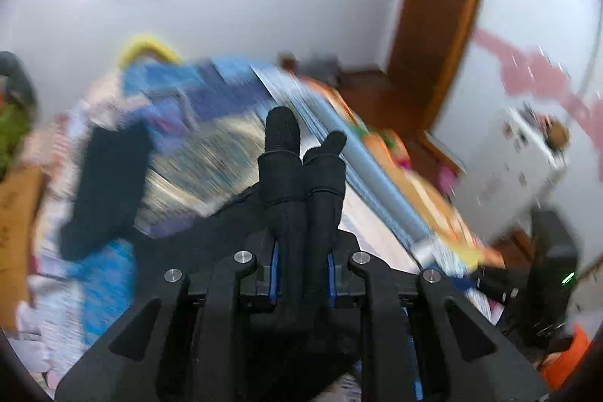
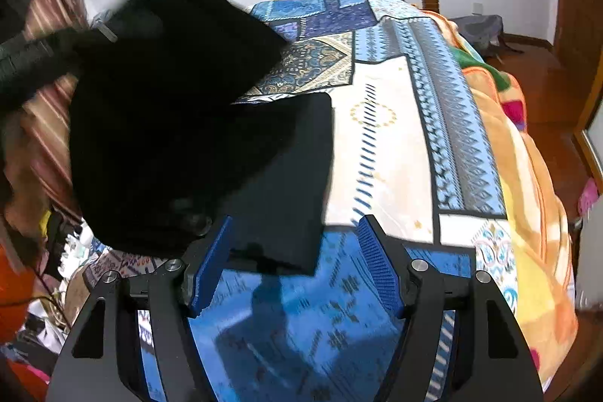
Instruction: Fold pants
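The black pants [image 2: 286, 176] lie partly flat on the patterned bed cover [image 2: 395, 138]. A large fold [image 2: 169, 81] of them is lifted up at the left. In the blurred left wrist view, my left gripper [image 1: 303, 266] is shut on a bunch of black pants fabric [image 1: 286, 176] that sticks out forward between its blue pads [image 1: 274, 270]. Another dark part of the pants [image 1: 109, 183] hangs or lies to the left. My right gripper [image 2: 296, 221] stands open just above the near edge of the flat part, and its blue pads [image 2: 377, 262] are not pressing on the cloth.
An orange blanket [image 2: 527, 176] drapes over the bed's right side, with wooden floor [image 2: 535, 70] beyond it. A striped curtain [image 2: 49, 123] and clutter [image 2: 45, 307] fill the left. A wooden door frame [image 1: 441, 25], a white cabinet [image 1: 527, 157] and a black device with a green light [image 1: 554, 270] are at the right.
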The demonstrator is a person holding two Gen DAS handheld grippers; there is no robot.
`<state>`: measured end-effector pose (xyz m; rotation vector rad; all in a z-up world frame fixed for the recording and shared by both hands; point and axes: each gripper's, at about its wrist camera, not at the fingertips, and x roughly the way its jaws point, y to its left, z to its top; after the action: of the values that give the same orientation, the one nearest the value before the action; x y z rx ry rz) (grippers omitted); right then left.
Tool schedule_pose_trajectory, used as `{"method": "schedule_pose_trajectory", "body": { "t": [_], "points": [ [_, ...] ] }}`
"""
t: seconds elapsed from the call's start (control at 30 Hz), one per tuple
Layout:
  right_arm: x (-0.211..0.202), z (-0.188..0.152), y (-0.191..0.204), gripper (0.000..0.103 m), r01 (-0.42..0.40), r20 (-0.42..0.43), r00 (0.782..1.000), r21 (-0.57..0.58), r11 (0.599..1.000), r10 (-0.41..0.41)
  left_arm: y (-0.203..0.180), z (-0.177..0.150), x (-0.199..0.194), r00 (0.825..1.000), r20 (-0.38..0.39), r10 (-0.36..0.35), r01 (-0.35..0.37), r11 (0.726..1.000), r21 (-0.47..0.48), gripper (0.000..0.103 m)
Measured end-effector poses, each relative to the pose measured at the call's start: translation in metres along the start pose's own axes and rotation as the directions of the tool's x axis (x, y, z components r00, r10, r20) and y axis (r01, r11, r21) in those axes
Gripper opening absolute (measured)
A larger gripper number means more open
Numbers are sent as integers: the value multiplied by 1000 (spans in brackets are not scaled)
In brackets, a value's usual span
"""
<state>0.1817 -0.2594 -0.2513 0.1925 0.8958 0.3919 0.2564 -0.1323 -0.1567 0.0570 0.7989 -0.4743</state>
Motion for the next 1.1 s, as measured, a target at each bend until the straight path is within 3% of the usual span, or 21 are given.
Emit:
{"method": "schedule_pose_trajectory", "body": {
  "t": [0.07,0.17,0.23,0.3,0.4,0.5,0.57,0.63,0.7,0.9,0.97,1.07,1.1],
  "points": [
    [-2,-6,-2,65,0,-7,1000,7,1000,1,-15,-19,25,995,-87,-42,46,998,42,19],
    [-1,-15,-7,65,7,-29,1000,15,1000,-7,-36,-40,46,984,-178,-6,31,990,140,22],
    [0,-18,-10,65,17,-39,999,17,1000,-17,-36,-44,50,975,-224,-2,39,986,161,35],
    [0,-21,-13,65,16,-46,999,27,999,-15,-33,-43,50,968,-248,-26,62,989,137,64],
    [2,-21,-14,65,10,-52,999,36,999,-8,-27,-30,34,984,-174,-34,54,993,108,80],
    [2,-21,-8,65,-1,-56,998,25,1000,3,-30,-18,17,992,-119,-32,46,993,111,83],
    [4,-19,-3,65,-12,-58,998,13,1000,13,-17,-5,4,998,-56,22,-15,993,115,88],
    [7,-17,1,65,-20,-56,998,3,1000,20,3,7,-2,993,17,121,-122,986,114,95],
    [11,-15,6,65,-34,-60,998,-4,999,34,30,17,5,979,36,200,-202,974,102,97],
    [23,-11,18,68,-54,-84,995,-30,998,52,104,30,60,930,-81,358,-347,929,128,97],
    [27,-9,17,69,-47,-90,995,-35,998,44,128,23,90,908,-174,381,-359,922,146,97],
    [32,-4,12,69,-42,-95,995,-25,999,40,157,2,133,853,-342,393,-368,919,139,97],
    [34,-2,9,68,-39,-97,995,-21,999,37,166,-6,141,854,-378,358,-344,933,105,98]
  ]
}}
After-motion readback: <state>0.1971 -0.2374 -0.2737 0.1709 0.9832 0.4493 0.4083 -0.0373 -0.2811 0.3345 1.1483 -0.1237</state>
